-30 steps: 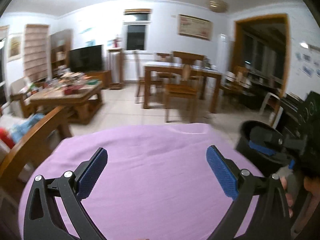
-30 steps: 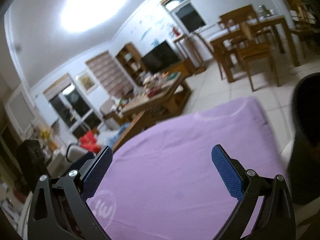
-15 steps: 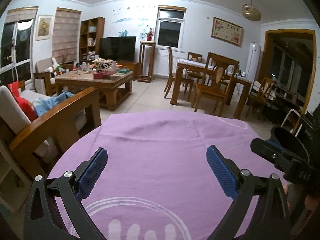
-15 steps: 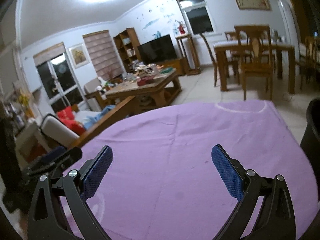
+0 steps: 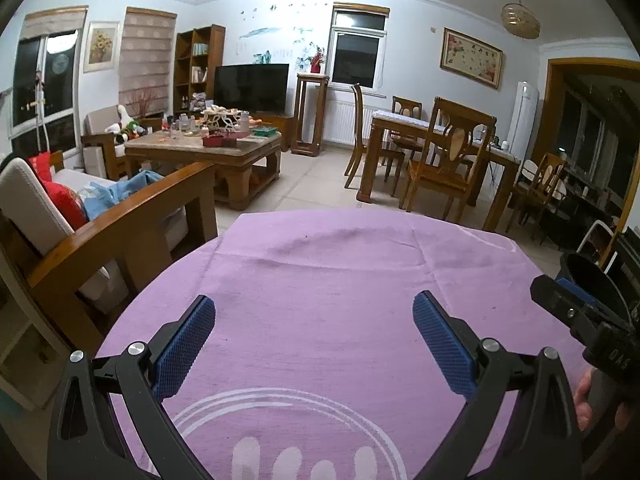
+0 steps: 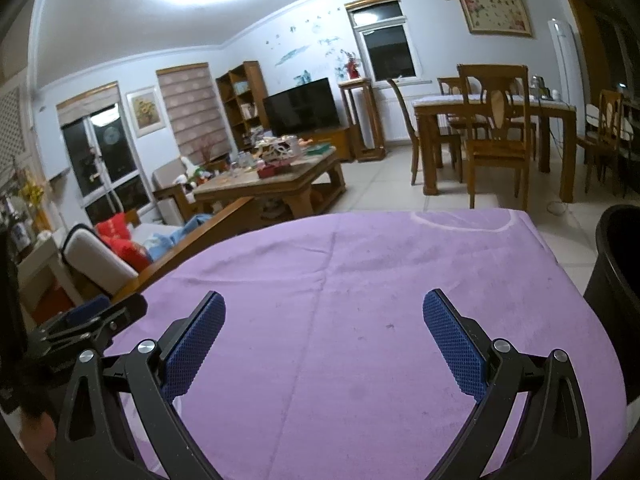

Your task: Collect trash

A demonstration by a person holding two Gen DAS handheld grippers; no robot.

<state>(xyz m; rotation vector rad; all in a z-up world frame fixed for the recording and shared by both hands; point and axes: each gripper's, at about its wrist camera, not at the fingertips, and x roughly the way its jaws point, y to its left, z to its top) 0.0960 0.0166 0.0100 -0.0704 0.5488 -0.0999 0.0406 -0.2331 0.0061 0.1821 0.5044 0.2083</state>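
Left wrist view: no legible writing; white circular print on purple cloth (image 5: 340,280), unreadable. Left gripper (image 5: 314,344) spread wide, nothing held, above cloth. Right gripper (image 6: 324,340) likewise wide, nothing between blue pads (image 6: 452,344). Black trash bin (image 6: 620,280) beside cloth's right edge. No trash item visible on cloth.

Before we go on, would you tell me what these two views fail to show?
- Black bin: cut off by the right wrist view's edge; contents unseen.
- Purple cloth: its near edge is hidden behind the left gripper frame.
- Cluttered wooden coffee table: items too small to identify as trash.
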